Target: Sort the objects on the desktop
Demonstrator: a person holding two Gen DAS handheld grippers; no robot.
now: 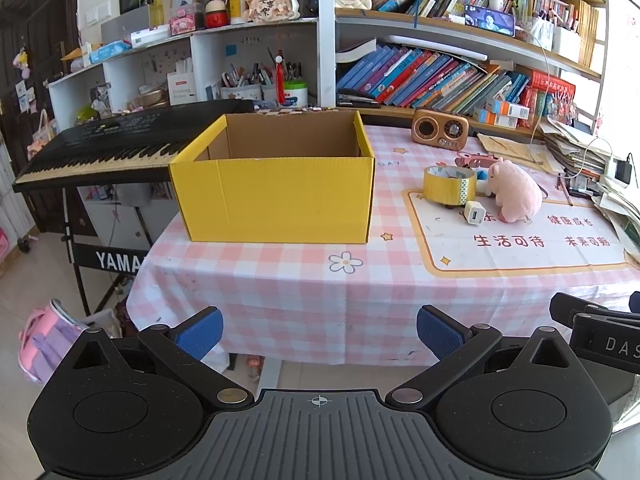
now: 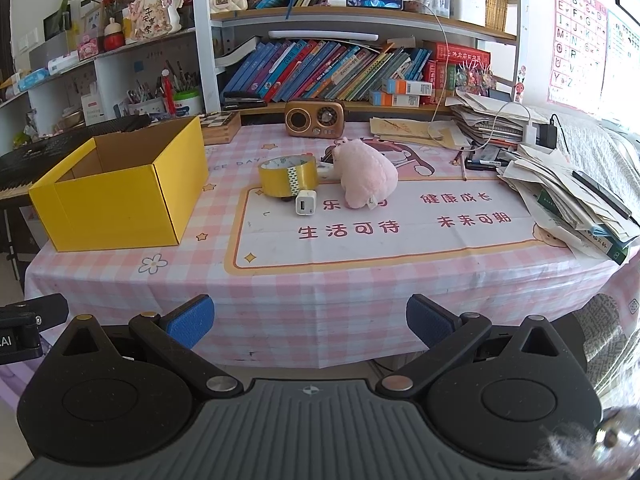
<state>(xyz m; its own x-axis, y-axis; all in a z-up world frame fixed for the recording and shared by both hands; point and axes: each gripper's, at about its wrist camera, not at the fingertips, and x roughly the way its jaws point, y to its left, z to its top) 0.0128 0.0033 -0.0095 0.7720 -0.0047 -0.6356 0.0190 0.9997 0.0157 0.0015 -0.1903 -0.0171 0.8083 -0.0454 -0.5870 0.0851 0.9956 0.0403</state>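
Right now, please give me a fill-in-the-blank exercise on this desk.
1. The cardboard box is ____ outside.
2. The white charger lies directly in front of the ____ roll.
3. The plush toy is ____ in colour.
4. Both hand-held grippers, left and right, stand ____.

Missing words: yellow; tape; pink; open

one yellow box (image 2: 116,200), one tape roll (image 2: 288,176), one charger (image 2: 306,204), one plush pig (image 2: 366,178), perhaps

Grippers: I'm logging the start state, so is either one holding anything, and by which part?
Nothing is held. The left gripper and the right gripper are both open, short of the table.
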